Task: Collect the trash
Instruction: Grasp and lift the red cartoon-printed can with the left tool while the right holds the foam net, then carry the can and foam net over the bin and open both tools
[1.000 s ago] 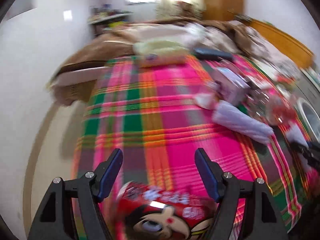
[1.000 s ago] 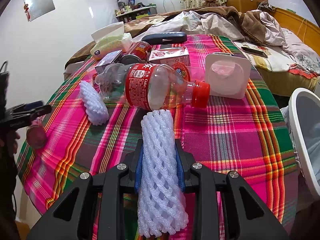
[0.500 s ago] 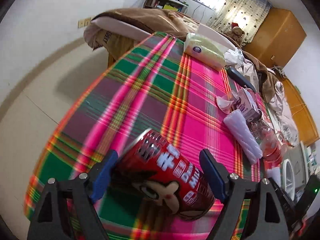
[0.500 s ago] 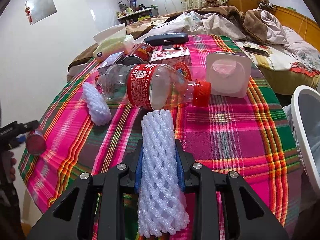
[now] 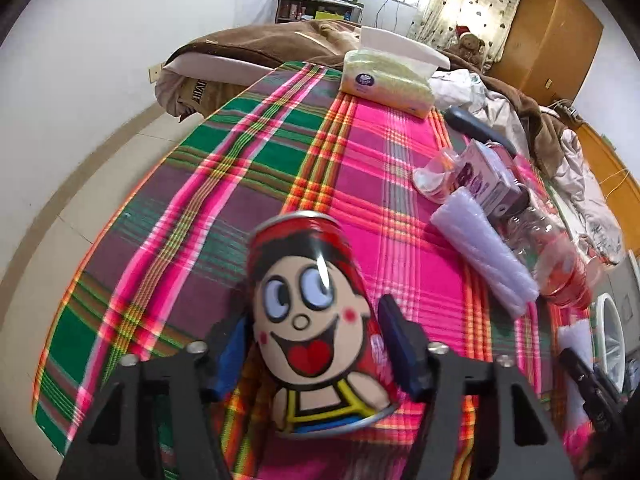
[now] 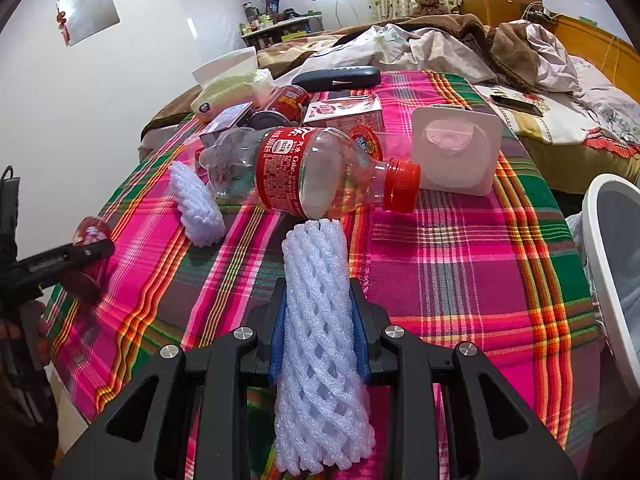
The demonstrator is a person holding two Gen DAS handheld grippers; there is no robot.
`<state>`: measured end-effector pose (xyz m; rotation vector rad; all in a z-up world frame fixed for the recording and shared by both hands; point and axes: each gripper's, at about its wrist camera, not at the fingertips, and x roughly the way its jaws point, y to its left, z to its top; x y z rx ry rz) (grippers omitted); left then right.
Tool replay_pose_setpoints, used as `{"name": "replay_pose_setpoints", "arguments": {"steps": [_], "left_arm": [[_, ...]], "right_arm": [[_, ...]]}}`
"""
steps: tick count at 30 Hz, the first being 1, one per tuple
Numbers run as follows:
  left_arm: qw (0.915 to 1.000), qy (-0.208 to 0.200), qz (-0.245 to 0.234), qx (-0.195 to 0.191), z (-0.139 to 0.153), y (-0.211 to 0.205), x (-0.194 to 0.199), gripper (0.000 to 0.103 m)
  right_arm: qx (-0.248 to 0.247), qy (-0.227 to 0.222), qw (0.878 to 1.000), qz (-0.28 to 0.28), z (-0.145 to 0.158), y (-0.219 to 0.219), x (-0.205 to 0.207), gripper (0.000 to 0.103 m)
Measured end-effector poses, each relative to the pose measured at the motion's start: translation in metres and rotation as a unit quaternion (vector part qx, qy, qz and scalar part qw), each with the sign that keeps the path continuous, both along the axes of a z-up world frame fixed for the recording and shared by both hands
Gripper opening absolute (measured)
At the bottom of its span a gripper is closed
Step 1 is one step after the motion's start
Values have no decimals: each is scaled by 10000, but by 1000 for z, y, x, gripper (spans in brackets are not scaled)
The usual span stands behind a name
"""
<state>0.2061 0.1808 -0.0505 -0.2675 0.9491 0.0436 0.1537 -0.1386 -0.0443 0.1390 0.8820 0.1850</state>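
Collection is only beginning on the plaid-covered desk: at the 9 o'clock edge of the right wrist view the left gripper has a red cartoon can between its jaws, which are closing around its sides, though whether the pads already press the metal is hard to tell from the left wrist view. Toward 10 o'clock a loose white foam net lies flat on the cloth. At centre, the right gripper is clamped on a second foam fruit sleeve, jaws narrow and pinching its sides, the sleeve's far end close to an empty cola bottle lying on its side. Behind it at 12 o'clock sit a juice carton, another can and a tissue pack. A white plastic tub stands at 1 o'clock. The white bin waits at 3 o'clock, apparently yet to receive either held item.
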Motion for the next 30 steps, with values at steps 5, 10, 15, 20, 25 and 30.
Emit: {"name": "replay_pose_setpoints", "arguments": {"steps": [5,10,15,20,25,30], "left_arm": [[9999,-23,-87,-67,2,-10,-2,59],[9994,-185,-284,12,11,-32,-8,59],[9980,-350,-518,37,25,-55,-11,59],[9955,-537,-777,79,40,-80,-15,59],[9921,-672,-1057,115,53,-112,-18,59],[9867,-822,-1384,202,63,-146,-22,59]], "right_arm": [[-21,-66,10000,-62,3,-8,-3,29],[41,-169,9998,-123,8,-18,-5,28],[114,-280,9993,-201,15,-29,-9,28],[154,-409,9987,-271,23,-39,-13,28],[167,-540,9976,-392,32,-56,-18,28],[163,-686,9957,-600,43,-78,-25,28]]}}
